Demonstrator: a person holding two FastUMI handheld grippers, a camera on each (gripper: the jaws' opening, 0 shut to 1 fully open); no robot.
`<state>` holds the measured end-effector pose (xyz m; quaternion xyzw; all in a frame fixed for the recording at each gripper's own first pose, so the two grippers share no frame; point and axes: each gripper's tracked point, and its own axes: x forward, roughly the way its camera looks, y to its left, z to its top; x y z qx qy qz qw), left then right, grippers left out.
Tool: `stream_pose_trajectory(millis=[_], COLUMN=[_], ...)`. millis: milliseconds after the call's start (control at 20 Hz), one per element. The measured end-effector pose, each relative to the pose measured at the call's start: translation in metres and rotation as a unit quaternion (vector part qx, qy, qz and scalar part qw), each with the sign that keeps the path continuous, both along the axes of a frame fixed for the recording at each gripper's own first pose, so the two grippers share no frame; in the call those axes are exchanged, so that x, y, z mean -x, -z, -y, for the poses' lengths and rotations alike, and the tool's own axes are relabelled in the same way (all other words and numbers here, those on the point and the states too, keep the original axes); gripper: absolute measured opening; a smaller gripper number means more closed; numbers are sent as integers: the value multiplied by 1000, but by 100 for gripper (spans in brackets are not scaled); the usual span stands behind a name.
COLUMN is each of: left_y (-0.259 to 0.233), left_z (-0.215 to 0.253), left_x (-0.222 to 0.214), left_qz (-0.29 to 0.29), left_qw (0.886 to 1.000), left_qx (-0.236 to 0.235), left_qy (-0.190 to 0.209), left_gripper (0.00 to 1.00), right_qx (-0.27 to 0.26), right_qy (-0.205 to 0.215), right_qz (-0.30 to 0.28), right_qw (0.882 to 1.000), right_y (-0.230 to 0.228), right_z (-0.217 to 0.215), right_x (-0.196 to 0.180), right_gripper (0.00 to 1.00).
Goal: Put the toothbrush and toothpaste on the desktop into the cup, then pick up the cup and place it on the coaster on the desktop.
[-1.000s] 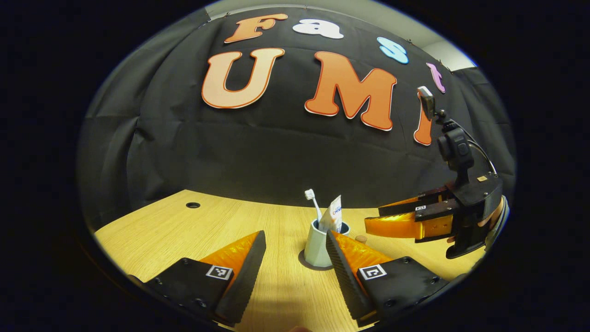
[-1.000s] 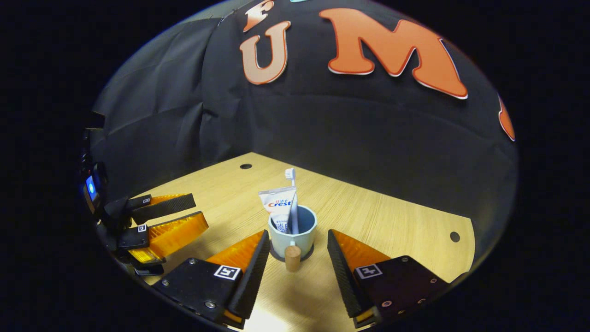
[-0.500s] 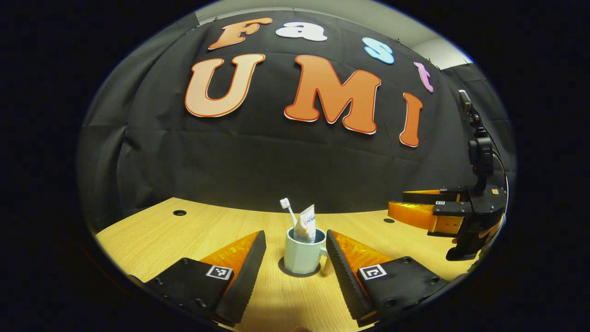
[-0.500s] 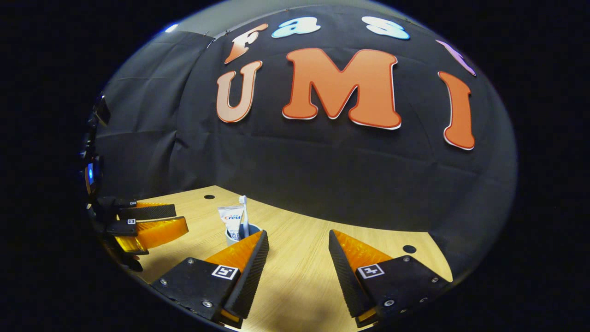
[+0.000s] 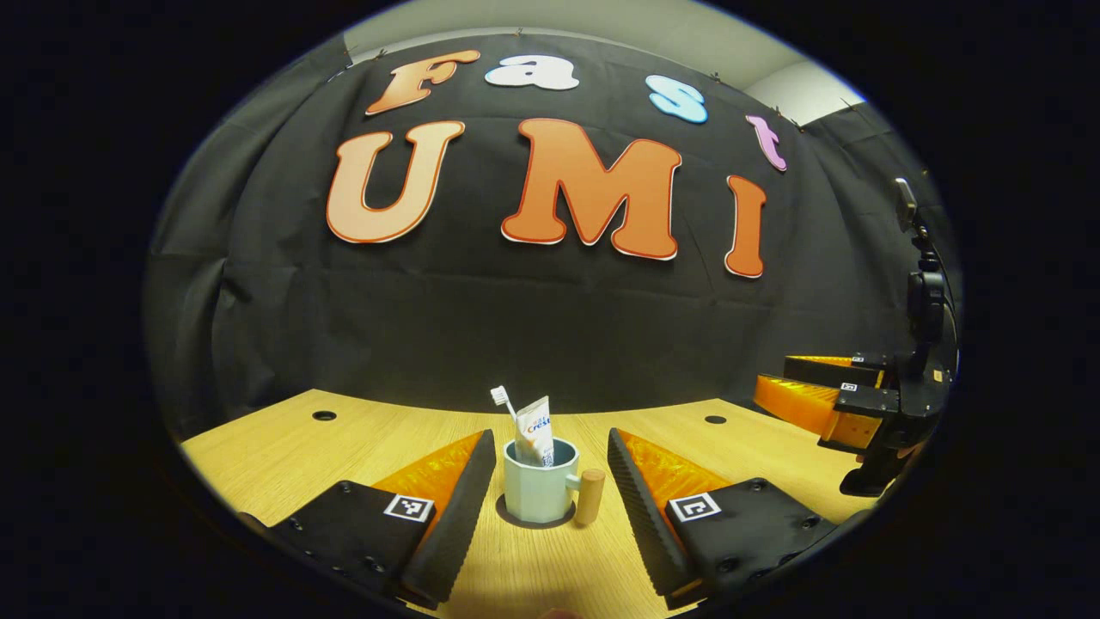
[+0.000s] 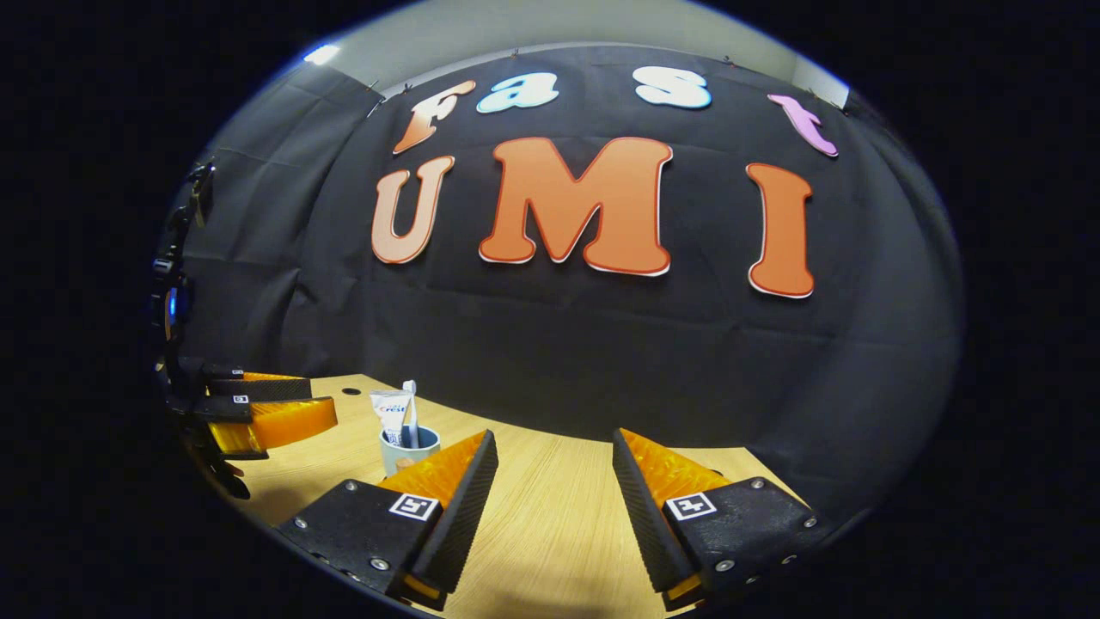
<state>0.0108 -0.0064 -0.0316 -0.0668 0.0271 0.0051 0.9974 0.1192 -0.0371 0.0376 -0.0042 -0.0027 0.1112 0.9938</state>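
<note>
A pale blue cup (image 5: 538,492) with a wooden handle (image 5: 589,497) stands on a dark round coaster (image 5: 534,519) on the wooden desk. A toothbrush (image 5: 503,402) and a toothpaste tube (image 5: 535,432) stick up out of it. My left gripper (image 5: 548,494) is open, its fingers either side of the cup and a little short of it, not touching. In the right gripper view the cup (image 6: 406,448) with the tube (image 6: 388,414) and the brush (image 6: 411,411) stands left of my open right gripper (image 6: 550,499), partly behind its left finger. Nothing sits between the right gripper's fingers.
The other gripper hangs at the right edge of the left gripper view (image 5: 846,404), and at the left edge of the right gripper view (image 6: 258,413). Small round holes (image 5: 324,415) (image 5: 715,419) mark the desk near the black cloth wall behind.
Both grippers have drawn back from the cup. The right gripper swung to the right, so the cup slid left in its view. The cup stays on the coaster.
</note>
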Motion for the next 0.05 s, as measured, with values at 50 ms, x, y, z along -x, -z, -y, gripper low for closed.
stream_pose_trajectory(millis=[50], left_y=[-2], left_z=[2], left_x=[0], left_qz=[5], left_qw=[1000], left_qx=[-2], left_qy=[0], left_gripper=[84], right_qx=[1], right_qy=[0], right_qz=[0], right_qw=[1000], right_y=[4], right_z=[1], right_x=[4], right_gripper=[81])
